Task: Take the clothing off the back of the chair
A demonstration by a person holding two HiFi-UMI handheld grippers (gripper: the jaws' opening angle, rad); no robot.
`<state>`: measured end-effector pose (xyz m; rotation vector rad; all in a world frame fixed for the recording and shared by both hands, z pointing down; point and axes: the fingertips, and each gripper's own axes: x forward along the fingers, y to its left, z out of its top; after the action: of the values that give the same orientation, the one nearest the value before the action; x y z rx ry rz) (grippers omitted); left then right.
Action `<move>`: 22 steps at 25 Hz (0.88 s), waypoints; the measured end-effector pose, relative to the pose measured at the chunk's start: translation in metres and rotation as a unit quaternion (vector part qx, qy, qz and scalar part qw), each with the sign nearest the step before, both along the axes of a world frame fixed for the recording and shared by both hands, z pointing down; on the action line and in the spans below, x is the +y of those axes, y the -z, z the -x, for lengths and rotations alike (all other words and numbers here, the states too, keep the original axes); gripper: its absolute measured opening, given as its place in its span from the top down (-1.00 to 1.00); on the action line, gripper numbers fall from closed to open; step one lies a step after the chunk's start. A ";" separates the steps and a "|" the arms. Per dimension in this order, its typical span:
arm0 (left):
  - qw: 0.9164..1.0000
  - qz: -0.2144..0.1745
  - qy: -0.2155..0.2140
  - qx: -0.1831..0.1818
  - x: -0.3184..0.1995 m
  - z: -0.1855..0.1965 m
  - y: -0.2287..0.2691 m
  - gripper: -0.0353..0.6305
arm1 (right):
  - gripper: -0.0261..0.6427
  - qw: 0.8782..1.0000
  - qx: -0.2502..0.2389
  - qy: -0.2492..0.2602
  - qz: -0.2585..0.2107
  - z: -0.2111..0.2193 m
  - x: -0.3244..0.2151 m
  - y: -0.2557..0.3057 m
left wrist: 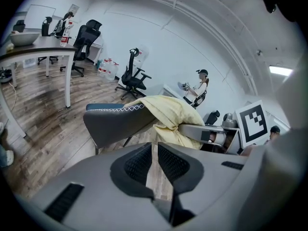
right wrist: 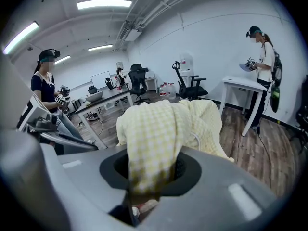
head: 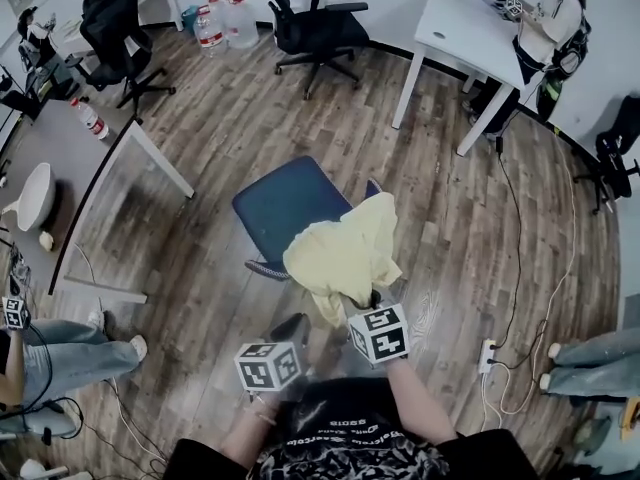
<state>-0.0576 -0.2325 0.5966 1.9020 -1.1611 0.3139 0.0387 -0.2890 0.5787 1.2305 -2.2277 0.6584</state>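
A pale yellow checked garment hangs over the back of the blue chair in the middle of the head view. My right gripper is at the garment's near lower edge, shut on a fold of it. In the right gripper view the cloth runs down into the gripper and fills the space between the jaws. My left gripper hovers just left of it, shut with nothing in it. In the left gripper view, past the gripper, I see the chair back with the garment on top.
A white table with a bowl and a bottle stands at the left. Another white table is at the back right, black office chairs behind. A power strip and cables lie on the floor. People stand or sit around the edges.
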 end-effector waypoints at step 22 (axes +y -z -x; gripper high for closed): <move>1.000 -0.019 -0.008 0.005 0.035 0.006 0.014 0.76 | 0.63 1.000 -0.018 -0.017 -0.007 -0.010 0.070 0.012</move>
<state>-0.0639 -0.1973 0.5829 1.9445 -1.1523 0.2925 0.0489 -0.2190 0.5669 1.2763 -2.2481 0.6842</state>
